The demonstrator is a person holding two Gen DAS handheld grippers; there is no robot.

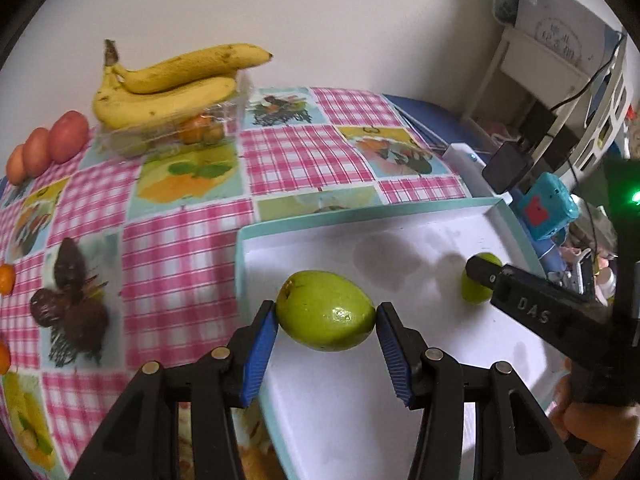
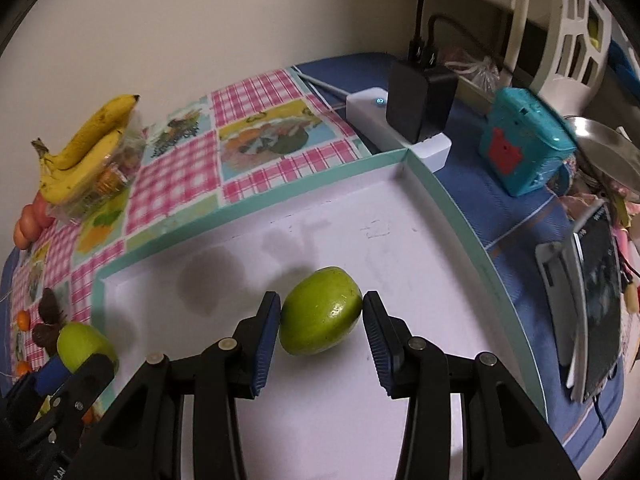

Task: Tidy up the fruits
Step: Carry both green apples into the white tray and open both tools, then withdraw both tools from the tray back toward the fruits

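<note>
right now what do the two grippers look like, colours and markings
Both are matte black plastic. The left gripper and the right gripper each have two fingers faced with ribbed blue pads and round silver pins at the linkage joints. In the left wrist view the right gripper's side shows raised letters reading DAS and a small screw. A green light glows beside it. No sleeve shows.

The place was a home — a lived-in room, not a lab. A plastic tablecloth (image 1: 180, 240) with pink checks and fruit pictures covered the table against a plain wall. Beyond the tablecloth's far right corner lay a white power strip (image 2: 394, 128) with black chargers, just beside it a small teal box (image 2: 524, 146), and behind it a white laundry basket (image 2: 568, 36) — everyday household clutter.
</note>
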